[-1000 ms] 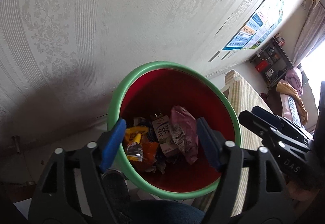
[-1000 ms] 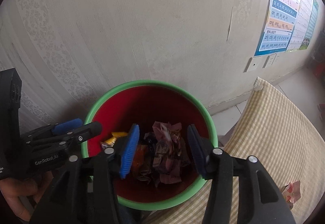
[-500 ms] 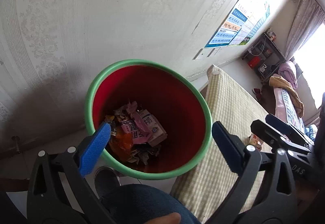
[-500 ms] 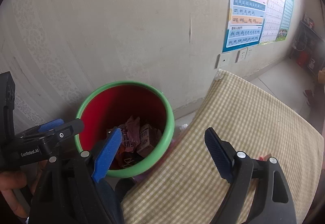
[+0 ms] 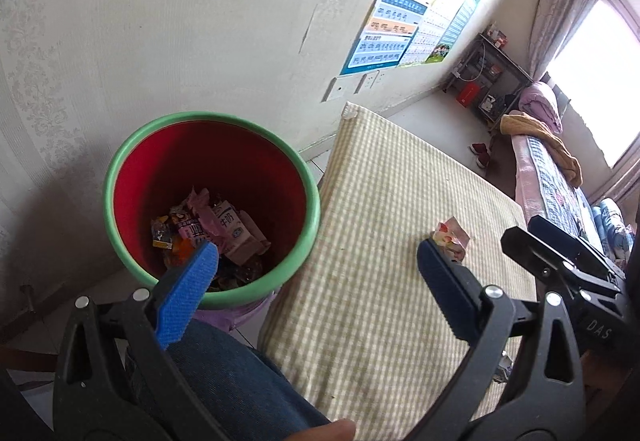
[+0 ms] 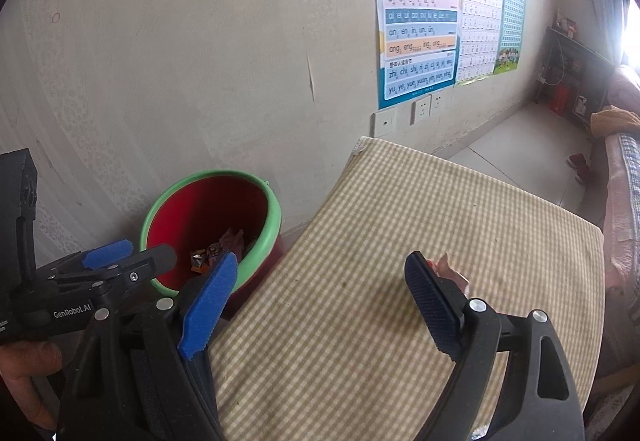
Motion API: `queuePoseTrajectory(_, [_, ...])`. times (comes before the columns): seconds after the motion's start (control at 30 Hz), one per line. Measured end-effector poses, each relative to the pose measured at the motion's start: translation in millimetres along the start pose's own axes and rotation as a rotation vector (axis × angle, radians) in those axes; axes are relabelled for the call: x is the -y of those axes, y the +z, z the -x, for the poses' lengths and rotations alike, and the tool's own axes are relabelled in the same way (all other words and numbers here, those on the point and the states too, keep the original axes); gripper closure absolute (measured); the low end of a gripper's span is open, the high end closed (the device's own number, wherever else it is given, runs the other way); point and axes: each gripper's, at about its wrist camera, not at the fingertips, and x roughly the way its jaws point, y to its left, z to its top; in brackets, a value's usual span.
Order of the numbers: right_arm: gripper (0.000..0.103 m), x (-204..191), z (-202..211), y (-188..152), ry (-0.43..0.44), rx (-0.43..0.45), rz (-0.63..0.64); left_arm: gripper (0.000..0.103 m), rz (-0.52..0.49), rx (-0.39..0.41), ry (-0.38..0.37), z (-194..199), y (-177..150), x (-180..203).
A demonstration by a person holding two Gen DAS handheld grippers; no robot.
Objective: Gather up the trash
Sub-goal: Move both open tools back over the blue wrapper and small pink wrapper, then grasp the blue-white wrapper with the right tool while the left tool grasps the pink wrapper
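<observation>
1. Against the patterned wall [image 5: 160,21], three charts hang in a row; the right wrist view makes the nearest one a pinyin chart [image 6: 418,21] with readable letters, while the left wrist view shows them only as small coloured panels.
2. Filling the lower middle of both views, one surface [image 5: 400,221] under a yellow checked cloth stands just beside the bin.
3. Only the left wrist view takes in the bed [image 5: 560,193] along the right, with an orange cloth and a pink bundle on it, and the person's denim-clad leg [image 5: 240,381] at the bottom.
4. One red bin with a green rim [image 5: 120,177] stands at the wall. From the left wrist view its contents are plain: a milk carton, pink wrappers and several small snack packets. From the right wrist view, only a few wrapper tops show.
5. Two grippers: the left gripper [image 5: 316,273] is released, its jaws spread wide with nothing between them; the right gripper [image 6: 320,297] has just been opening, and nothing is between its jaws either.
6. One crumpled pink-and-white wrapper [image 5: 450,235] lies on the surface, well apart from the bin; in the right wrist view the gripper's right finger half hides it.
</observation>
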Motion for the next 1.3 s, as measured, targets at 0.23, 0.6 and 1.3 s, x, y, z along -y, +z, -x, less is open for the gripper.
queuePoseTrajectory(0.23, [0.017,49.1,28.3,-33.8,-0.069,-0.011,-0.074,0.006,-0.077,-0.044,-0.039,-9.5,-23.1,45.8])
queuePoseTrajectory(0.6, [0.017,120.1,56.7,-110.5,-0.172,-0.091,-0.206,0.006,-0.195,-0.103,-0.099,-24.9,-50.2,116.8])
queuePoseTrajectory(1.3, [0.042,135.3,-2.5,-186.9,-0.225,-0.363,-0.191,0.006,-0.244,-0.171,-0.088,-38.4,-70.2,133.9])
